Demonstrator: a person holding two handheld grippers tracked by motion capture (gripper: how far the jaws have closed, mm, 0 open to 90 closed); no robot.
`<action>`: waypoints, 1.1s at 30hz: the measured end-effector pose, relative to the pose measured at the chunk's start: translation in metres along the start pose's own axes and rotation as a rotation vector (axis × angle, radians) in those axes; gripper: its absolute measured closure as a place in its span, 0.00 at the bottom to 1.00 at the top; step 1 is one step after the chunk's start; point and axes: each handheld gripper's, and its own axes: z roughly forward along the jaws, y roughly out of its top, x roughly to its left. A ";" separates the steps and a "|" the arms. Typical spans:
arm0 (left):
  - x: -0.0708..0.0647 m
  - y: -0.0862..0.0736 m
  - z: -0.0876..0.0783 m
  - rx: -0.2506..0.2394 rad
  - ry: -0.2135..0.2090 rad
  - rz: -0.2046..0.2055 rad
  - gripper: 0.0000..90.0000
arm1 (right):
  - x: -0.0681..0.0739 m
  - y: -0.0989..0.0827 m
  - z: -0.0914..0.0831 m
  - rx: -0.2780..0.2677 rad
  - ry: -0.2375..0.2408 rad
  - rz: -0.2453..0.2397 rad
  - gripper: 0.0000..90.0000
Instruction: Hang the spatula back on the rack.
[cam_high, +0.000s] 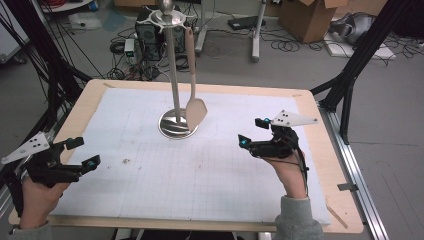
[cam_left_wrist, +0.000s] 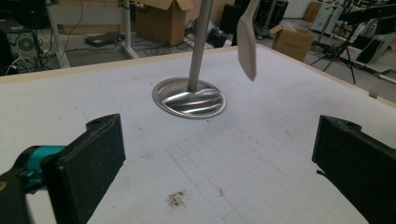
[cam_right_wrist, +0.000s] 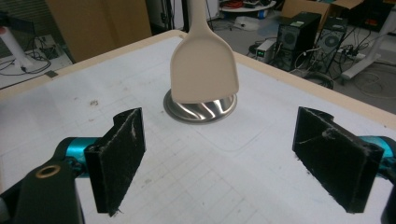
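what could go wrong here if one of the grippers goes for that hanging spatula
The spatula hangs freely from the top of the stand, so a nudge from the right gripper may set it swinging. The stand is tall on a small round base; a sideways pull could tip it.

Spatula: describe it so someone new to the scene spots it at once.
Find the steel stand with the round base at the far middle of the white mat. The spatula hangs from its top ring: beige, long-handled, flat blade just above the base, the sole utensil there.
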 end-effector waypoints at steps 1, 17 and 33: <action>0.000 0.000 0.001 -0.001 -0.001 0.001 0.03 | 0.000 -0.002 -0.002 0.003 -0.001 0.005 0.18; -0.001 0.001 0.014 0.010 -0.032 0.000 0.03 | -0.004 -0.039 -0.036 -0.036 -0.016 0.041 0.18; -0.002 -0.003 0.020 0.028 -0.035 -0.008 0.03 | -0.011 -0.062 -0.061 -0.069 0.006 0.062 0.18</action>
